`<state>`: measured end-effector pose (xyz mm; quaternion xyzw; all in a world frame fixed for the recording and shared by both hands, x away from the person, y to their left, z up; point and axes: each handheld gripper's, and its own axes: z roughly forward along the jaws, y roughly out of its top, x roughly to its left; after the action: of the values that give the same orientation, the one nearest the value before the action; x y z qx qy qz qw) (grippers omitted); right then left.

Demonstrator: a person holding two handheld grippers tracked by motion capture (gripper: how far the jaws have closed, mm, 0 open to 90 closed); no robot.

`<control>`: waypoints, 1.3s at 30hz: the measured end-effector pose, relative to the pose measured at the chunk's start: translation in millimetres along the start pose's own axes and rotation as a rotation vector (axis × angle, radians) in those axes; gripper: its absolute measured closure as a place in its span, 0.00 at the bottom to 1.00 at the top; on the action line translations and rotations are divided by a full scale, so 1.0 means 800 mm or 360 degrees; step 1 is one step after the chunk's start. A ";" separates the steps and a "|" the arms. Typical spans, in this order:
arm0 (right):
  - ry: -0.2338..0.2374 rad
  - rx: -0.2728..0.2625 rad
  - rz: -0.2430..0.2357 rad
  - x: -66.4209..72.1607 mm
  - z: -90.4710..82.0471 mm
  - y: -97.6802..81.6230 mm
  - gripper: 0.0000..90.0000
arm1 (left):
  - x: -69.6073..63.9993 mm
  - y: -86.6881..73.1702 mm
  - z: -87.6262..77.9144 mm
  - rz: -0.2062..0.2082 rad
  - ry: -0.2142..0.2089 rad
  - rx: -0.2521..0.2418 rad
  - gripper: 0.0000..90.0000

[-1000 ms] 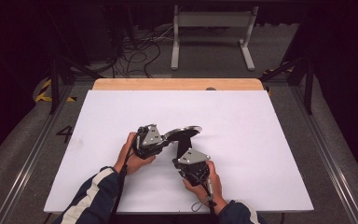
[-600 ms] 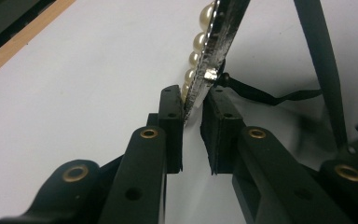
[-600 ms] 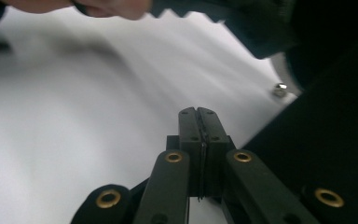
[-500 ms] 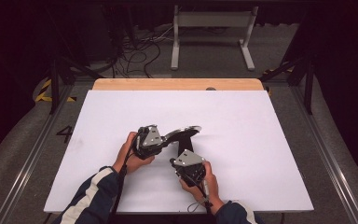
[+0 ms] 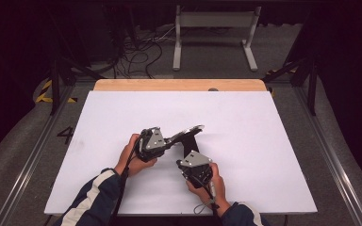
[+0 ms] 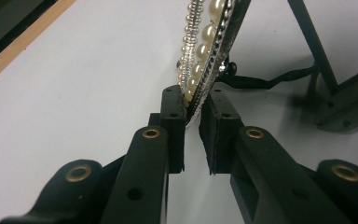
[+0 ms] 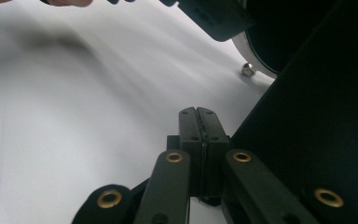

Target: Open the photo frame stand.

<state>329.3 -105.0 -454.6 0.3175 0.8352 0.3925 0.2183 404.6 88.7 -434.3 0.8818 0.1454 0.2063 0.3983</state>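
Observation:
A small frame [image 5: 191, 131] edged with pearls and beads is held tilted above the white table [image 5: 264, 141]. My left gripper [image 5: 173, 139] is shut on its lower rim. In the left gripper view the pads [image 6: 173, 111] pinch the pearl frame [image 6: 209, 32], and its black back stand [image 6: 314, 49] reaches down to the table. My right gripper [image 5: 191, 151] sits just below the frame, jaws shut with nothing between them. In the right gripper view the shut right gripper [image 7: 198, 115] lies beside the frame's black stand [image 7: 307, 116], with a small nut [image 7: 247, 70] on the frame's back.
The white sheet covers a wooden table whose bare far edge [image 5: 179, 84] shows. Metal rails [image 5: 330, 160] run along both sides. Cables [image 5: 136, 52] and a grey stand [image 5: 214, 33] lie on the floor beyond. A black jaw of the left gripper [image 7: 216, 18] crosses the top of the right gripper view.
The right gripper has shifted slightly under the frame. The left gripper and the frame have stayed where they were.

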 end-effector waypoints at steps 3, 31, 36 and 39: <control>0.0010 0.0004 0.0026 -0.005 -0.002 -0.001 1.00 | -0.001 0.000 0.000 -0.0009 -0.0003 -0.0005 0.88; 0.0027 0.0009 0.0129 -0.029 -0.014 -0.014 1.00 | -0.012 0.009 0.001 0.0107 0.0028 -0.0054 0.87; 0.0027 0.0006 0.0128 -0.030 -0.016 -0.015 1.00 | -0.014 0.010 0.001 0.0112 0.0036 -0.0052 0.87; 0.0031 0.0005 0.0131 -0.031 -0.016 -0.015 1.00 | -0.014 0.010 0.001 0.0110 0.0040 -0.0049 0.87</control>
<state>334.6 -135.2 -453.5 0.3482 0.8240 0.4030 0.1935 395.7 78.8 -431.4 0.8774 0.1169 0.2332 0.4026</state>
